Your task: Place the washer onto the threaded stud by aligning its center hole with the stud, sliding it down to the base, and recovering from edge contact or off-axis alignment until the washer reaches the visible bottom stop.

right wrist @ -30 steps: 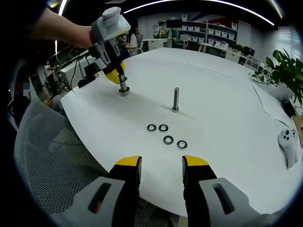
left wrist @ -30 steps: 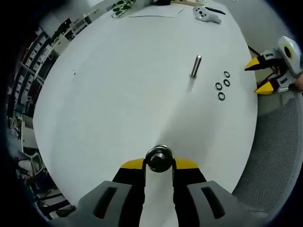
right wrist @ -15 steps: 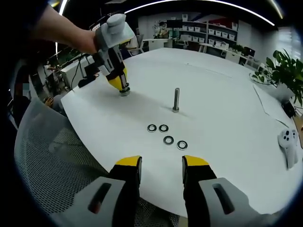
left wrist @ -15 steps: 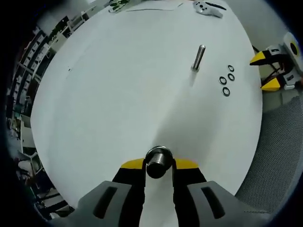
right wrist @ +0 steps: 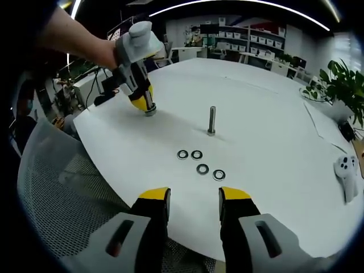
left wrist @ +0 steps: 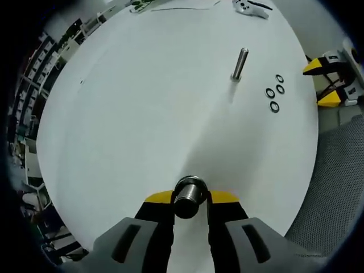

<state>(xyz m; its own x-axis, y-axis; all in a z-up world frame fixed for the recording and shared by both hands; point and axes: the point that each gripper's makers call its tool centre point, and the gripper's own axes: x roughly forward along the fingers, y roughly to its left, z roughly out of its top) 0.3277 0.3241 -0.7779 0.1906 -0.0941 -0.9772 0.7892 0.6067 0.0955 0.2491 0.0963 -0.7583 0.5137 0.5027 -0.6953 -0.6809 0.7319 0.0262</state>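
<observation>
- A round white table point(right wrist: 273, 114) carries everything in front of me.
- A threaded stud point(right wrist: 211, 120) stands upright near its middle.
- Four washers point(right wrist: 200, 162) lie flat in a loose cluster near that stud, apart from it.
- A second stud point(left wrist: 190, 197) stands by the table's edge.
- A white controller point(right wrist: 346, 168) rests at the far side.
- A sheet of paper point(right wrist: 324, 122) lies flat nearby.

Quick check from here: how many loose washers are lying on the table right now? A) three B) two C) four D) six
C: the right gripper view shows four washers lying flat on the white table, between the upright stud and the open right claw.
</observation>
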